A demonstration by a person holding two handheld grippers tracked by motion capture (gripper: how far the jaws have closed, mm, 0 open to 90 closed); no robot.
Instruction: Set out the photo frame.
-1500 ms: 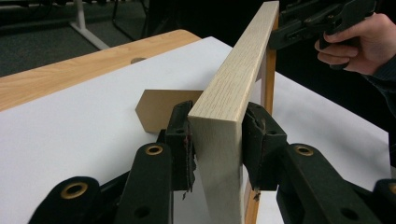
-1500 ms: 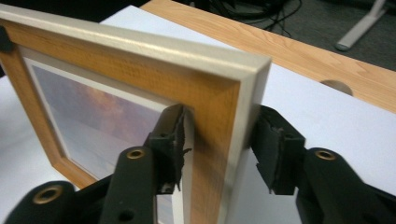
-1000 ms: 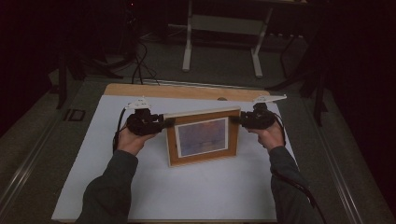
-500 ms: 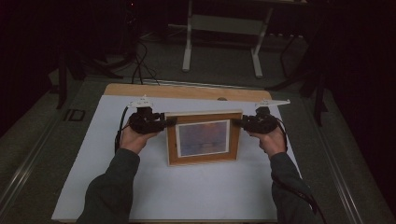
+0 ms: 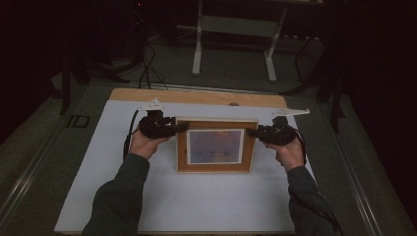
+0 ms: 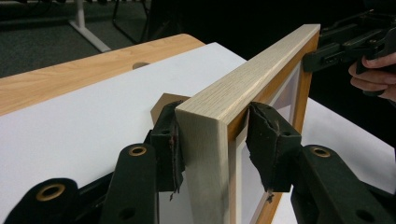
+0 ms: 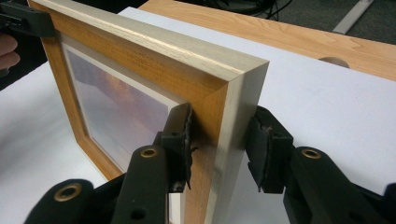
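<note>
Two grippers, one picture frame [image 5: 217, 145]. Your left gripper [image 6: 212, 144] pinches the frame's upper left corner; pale edge sits between the pads [image 6: 169, 149], one on the back, one on the front moulding. Your right gripper [image 7: 219, 144] pinches the upper right corner likewise, pads [image 7: 182, 140] pressed to front and back. Frame stands upright between both sets of fingers, over the white sheet [image 5: 196, 196] on your wooden table [image 5: 196, 97].

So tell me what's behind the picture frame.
Behind the picture frame, a brown cardboard corner pokes out above the white sheet, likely its stand. The frame hides the rest of its back.
</note>
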